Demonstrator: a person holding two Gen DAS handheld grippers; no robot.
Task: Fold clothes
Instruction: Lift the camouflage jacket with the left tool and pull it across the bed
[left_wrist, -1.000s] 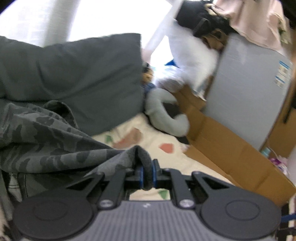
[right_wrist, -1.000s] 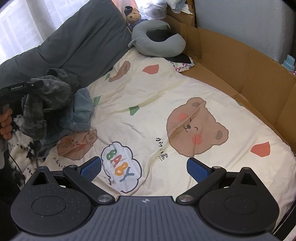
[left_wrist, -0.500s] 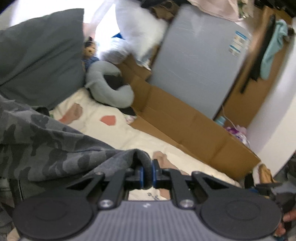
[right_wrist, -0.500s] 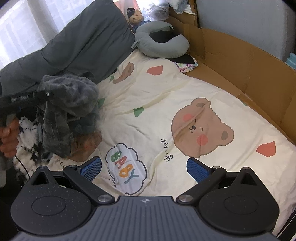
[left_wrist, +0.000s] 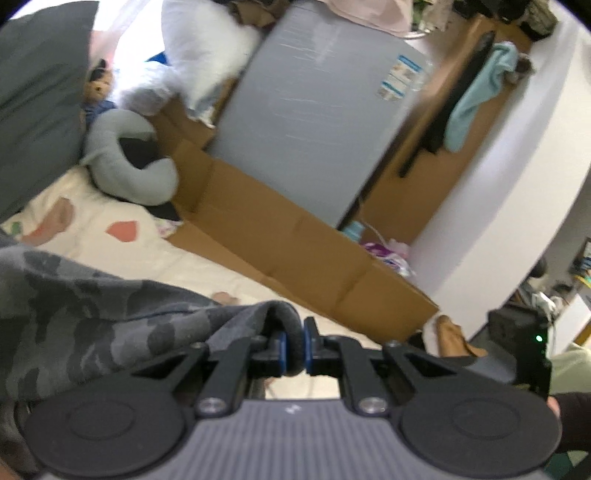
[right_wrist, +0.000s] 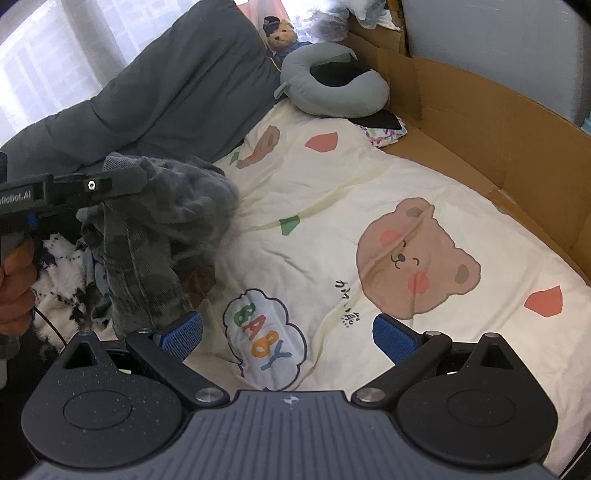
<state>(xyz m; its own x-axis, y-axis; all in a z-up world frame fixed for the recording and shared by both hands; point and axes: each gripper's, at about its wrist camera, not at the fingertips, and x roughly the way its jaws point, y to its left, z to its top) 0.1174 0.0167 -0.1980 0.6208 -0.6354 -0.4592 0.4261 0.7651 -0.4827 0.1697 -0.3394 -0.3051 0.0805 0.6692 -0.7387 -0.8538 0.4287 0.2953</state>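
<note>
A grey camouflage garment (left_wrist: 92, 317) hangs bunched from my left gripper (left_wrist: 293, 349), whose blue pads are shut on a fold of its hem. In the right wrist view the same garment (right_wrist: 166, 229) droops in the air at the left over the bed, with the left gripper (right_wrist: 138, 181) pinching its top and a hand on the grip. My right gripper (right_wrist: 288, 338) stands open, low over the cream bear-print sheet (right_wrist: 332, 221), with nothing between its fingers. More clothes (right_wrist: 62, 280) lie heaped under the hanging garment.
A dark grey duvet (right_wrist: 166, 92) lines the far left side of the bed. A grey neck pillow (right_wrist: 332, 88) and a teddy bear (right_wrist: 282, 33) sit at its head. Cardboard (right_wrist: 498, 118) walls the right side before a grey cabinet (left_wrist: 314, 122).
My left gripper has carried the camouflage garment up off the heap and rightward over the sheet, swinging its view from the duvet towards the cabinet. The right gripper has stayed in place, open.
</note>
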